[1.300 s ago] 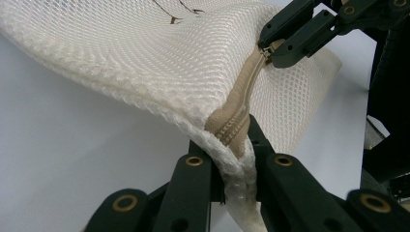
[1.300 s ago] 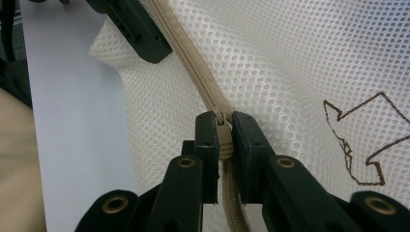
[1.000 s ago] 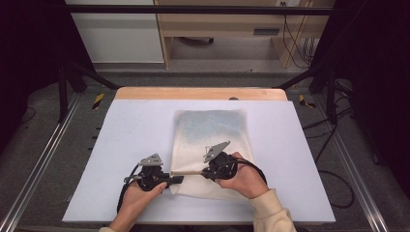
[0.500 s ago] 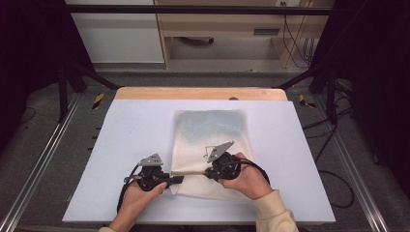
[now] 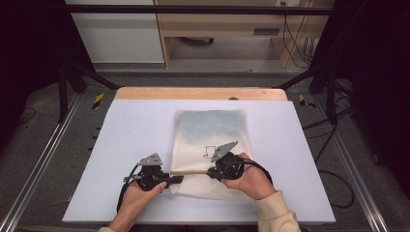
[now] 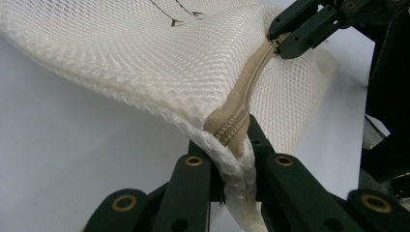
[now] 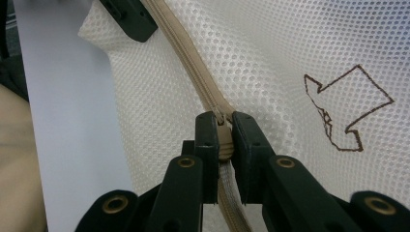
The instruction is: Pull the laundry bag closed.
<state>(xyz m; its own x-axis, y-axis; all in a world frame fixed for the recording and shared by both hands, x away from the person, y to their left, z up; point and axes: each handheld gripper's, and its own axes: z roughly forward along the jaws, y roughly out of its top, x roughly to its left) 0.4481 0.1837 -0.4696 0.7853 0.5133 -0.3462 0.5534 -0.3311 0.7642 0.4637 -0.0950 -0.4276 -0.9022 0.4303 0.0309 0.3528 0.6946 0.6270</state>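
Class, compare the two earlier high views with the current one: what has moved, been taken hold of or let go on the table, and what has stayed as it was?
Nothing has visibly changed. The left tool stays clamped on the end of the mesh bag by its zipper, the right tool stays shut on the zipper pull, and the bag lies in the same place on the table.

Cream mesh bag (image 5: 212,140) – tan zipper (image 7: 193,67), brown arrow outline (image 7: 345,108)

Both tongs (image 5: 181,179) (image 5: 211,173) clamped, facing inward
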